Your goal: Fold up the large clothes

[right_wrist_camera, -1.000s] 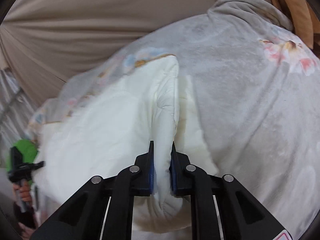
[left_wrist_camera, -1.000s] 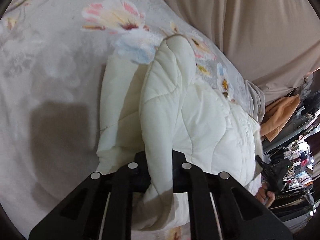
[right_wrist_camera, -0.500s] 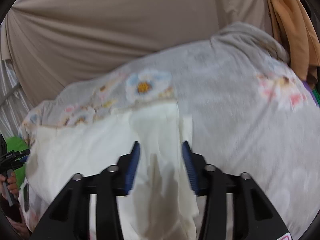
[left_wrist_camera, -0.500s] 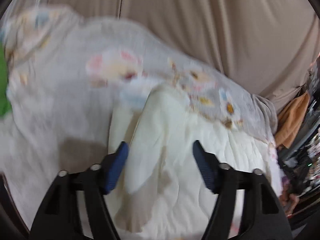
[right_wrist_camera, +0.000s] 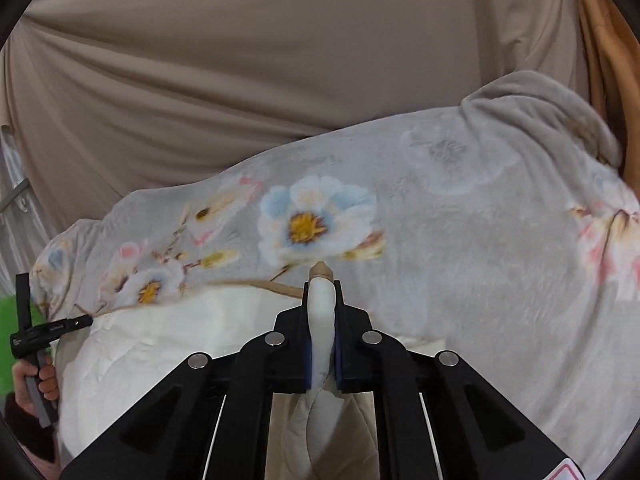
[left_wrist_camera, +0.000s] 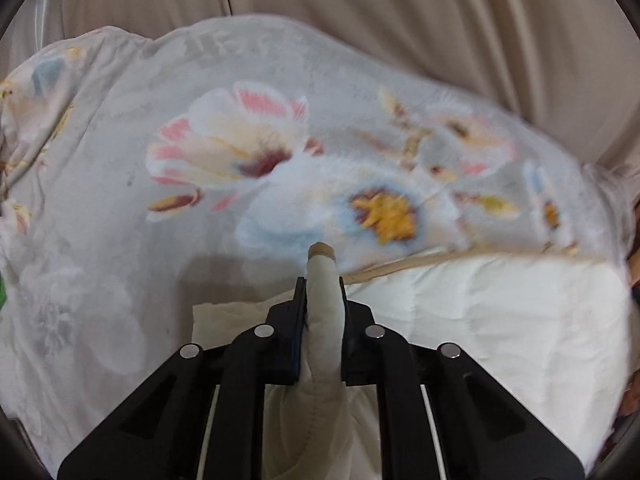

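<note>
Left wrist view: the left gripper [left_wrist_camera: 323, 280] is clamped narrow on a pinched ridge of the cream quilted padded garment [left_wrist_camera: 500, 320], whose tan-bound edge pokes out just past the fingertips. The garment lies on the grey plush blanket with a printed flower pattern [left_wrist_camera: 120, 160], spreading to the right of the gripper. Beyond the blanket hangs a beige pleated curtain [left_wrist_camera: 400, 20].

Right wrist view: the right gripper [right_wrist_camera: 321, 286] is likewise closed tight on a fold of the garment [right_wrist_camera: 160, 352], which spreads to its left over the blanket [right_wrist_camera: 480, 260]. The left gripper [right_wrist_camera: 48, 330] shows at the far left edge.

Risks, judged from this state:
- Each grip holds only a thin ridge near the edge. A quick lift could pull the slick quilted fabric out of the jaws.
- Uneven travel of the two grippers would skew the fold line.
- A pinch reaching too deep could drag the blanket along; the pictures do not show whether it is caught.
</note>
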The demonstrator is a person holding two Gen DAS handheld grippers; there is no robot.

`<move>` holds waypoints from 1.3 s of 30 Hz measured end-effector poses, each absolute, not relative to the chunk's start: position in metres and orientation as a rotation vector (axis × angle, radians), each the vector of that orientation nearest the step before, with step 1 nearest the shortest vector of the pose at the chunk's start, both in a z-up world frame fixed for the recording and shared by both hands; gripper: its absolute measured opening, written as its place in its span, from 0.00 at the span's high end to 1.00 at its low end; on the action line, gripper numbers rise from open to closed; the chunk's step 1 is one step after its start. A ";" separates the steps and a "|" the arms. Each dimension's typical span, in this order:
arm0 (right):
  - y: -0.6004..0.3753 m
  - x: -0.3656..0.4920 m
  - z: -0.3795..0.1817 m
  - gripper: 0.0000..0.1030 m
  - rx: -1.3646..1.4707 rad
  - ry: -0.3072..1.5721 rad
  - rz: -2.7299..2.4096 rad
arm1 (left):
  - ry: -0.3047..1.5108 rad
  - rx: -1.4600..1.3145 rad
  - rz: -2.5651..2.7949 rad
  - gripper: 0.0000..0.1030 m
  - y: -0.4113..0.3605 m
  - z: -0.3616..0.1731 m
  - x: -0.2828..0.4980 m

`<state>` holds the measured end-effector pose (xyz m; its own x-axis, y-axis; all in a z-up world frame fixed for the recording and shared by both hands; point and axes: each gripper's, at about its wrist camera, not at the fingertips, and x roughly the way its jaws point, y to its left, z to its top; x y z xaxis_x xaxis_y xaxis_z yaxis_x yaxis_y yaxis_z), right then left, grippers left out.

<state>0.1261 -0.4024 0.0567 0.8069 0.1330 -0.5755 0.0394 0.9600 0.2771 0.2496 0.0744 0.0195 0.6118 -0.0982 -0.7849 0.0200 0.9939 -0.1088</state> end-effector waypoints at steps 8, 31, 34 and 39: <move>-0.406 0.137 0.039 0.80 0.215 0.752 -0.065 | 0.746 0.155 0.134 0.72 0.048 0.045 0.221; -0.288 0.085 0.026 0.88 -0.018 0.744 0.155 | 0.767 0.230 -0.138 0.42 -0.084 0.015 0.172; -0.314 0.083 0.021 0.88 0.026 0.747 0.096 | 0.768 0.233 -0.137 0.41 -0.084 0.011 0.172; -0.362 0.081 0.009 0.88 0.084 0.754 -0.054 | 0.763 0.247 -0.131 0.40 -0.085 0.004 0.173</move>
<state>0.0806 -0.3615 0.0091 0.7278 -0.0183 -0.6855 0.0787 0.9953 0.0569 0.1735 -0.0847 0.0039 0.7164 -0.0281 -0.6972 0.2063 0.9630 0.1731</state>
